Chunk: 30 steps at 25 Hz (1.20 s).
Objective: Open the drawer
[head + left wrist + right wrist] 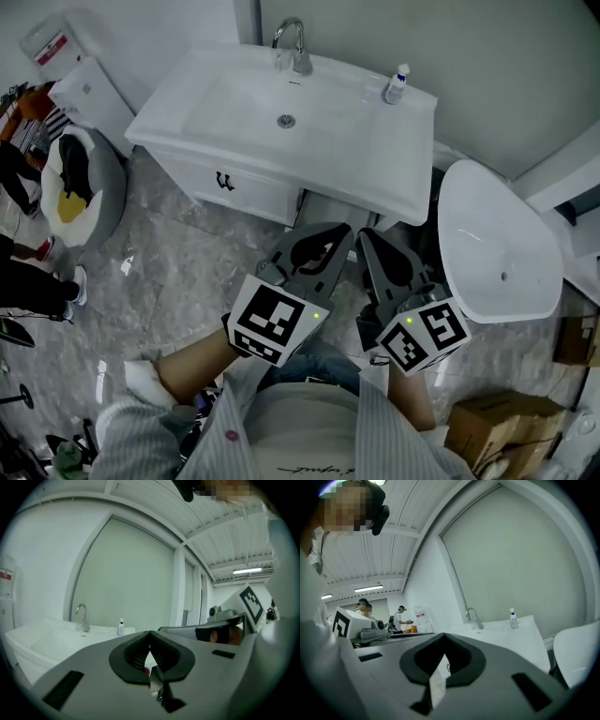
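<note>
The drawer sits in the front of the white vanity unit at the upper centre of the head view, just under the basin with its chrome faucet and a small pump bottle on the right end of the counter. Its front looks flush with the cabinet, so it reads as fully closed. A small dark handle is fixed near the left part of the drawer front.

The left gripper and the right gripper hang side by side in the lower centre of the head view. Both point toward the vanity and both are well apart from the drawer. In each gripper's own view the jaw tips meet at the top of the dark pads and only a thin teardrop gap shows below. Both are closed, with nothing between the jaws.

The drawer front looks like a rigid, smooth, glossy panel, probably too slick and flat for the jaws to grip anywhere on its face. The handle is the one sensible hold. It appears thin and stiff, so a gripper would have to open, slip a jaw behind or around it, and close firmly. The drawer likely slides on runners with some initial resistance, and a straight pull toward the lower frame should suit it. The unit may be free-standing, so a sharp tug could shift it.
</note>
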Each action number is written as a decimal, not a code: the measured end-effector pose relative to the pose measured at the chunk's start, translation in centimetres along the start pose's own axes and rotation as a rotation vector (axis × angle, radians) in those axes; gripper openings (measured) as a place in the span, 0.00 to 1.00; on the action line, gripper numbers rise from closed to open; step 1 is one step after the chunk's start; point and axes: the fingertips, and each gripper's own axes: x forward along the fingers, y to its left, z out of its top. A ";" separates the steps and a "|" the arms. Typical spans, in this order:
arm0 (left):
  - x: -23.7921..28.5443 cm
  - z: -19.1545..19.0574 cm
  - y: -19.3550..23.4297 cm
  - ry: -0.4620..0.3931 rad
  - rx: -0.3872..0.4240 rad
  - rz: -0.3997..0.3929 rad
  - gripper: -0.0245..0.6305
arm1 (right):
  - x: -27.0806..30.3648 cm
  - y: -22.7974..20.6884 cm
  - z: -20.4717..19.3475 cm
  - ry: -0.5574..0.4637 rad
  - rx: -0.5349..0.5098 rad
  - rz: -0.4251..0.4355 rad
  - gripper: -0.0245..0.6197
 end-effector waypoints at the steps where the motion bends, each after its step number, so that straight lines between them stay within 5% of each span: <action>1: 0.0 -0.2 0.1 0.003 -0.001 0.000 0.06 | 0.1 0.0 -0.1 0.001 0.005 0.001 0.05; 30: -1.7 -2.5 -0.9 0.046 -0.059 -0.066 0.06 | -1.3 0.8 -2.5 0.058 0.005 -0.013 0.05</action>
